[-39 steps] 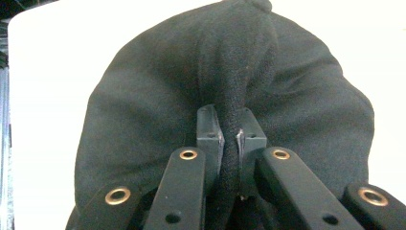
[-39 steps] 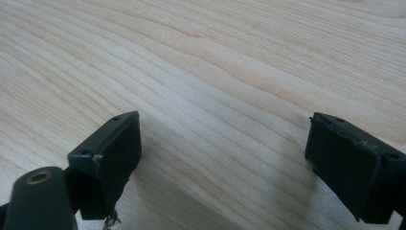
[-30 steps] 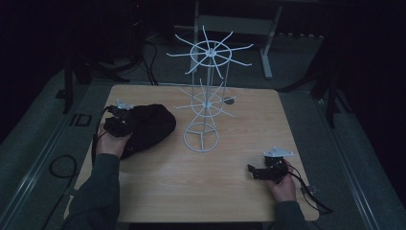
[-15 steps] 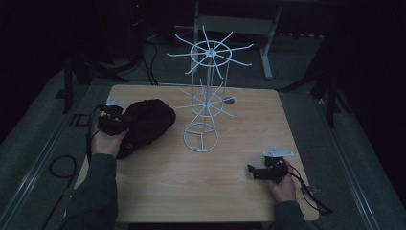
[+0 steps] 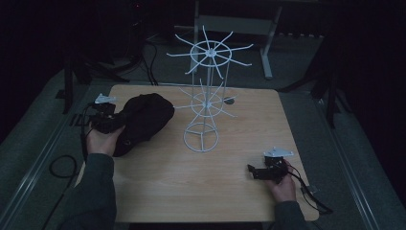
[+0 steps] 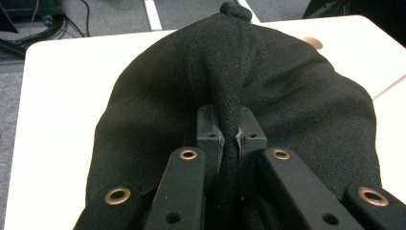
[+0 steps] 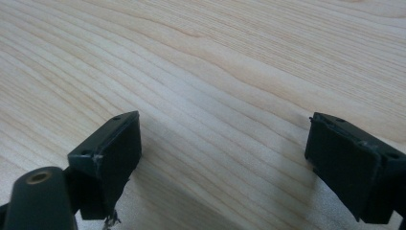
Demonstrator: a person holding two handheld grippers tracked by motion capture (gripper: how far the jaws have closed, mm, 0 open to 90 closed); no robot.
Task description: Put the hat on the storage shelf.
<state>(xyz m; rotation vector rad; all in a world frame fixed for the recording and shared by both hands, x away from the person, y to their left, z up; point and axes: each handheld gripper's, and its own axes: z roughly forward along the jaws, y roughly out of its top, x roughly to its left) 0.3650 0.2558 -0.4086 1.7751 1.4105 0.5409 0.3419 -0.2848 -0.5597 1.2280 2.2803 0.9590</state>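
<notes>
Black cloth cap (image 6: 230, 91) is sitting pinched in the left gripper (image 6: 231, 136), whose jaws are closing on a raised fold of the fabric running up toward the cap's top button. In the high view, the left gripper (image 5: 106, 120) is holding the cap (image 5: 143, 120) at the left side of the wooden table (image 5: 191, 187), with the person's left hand (image 5: 101, 141) wrapping around the gripper from below. Just right of the cap, a white wire rack (image 5: 207, 100) with spoked arms is standing upright near the table's middle. A small round disc (image 5: 229, 100) is lying beyond it. Well apart, near the front right corner, the right gripper (image 5: 253, 172) is resting low over bare wood; in its own view the right gripper (image 7: 222, 158) is showing its jaws spread wide with nothing between them.
</notes>
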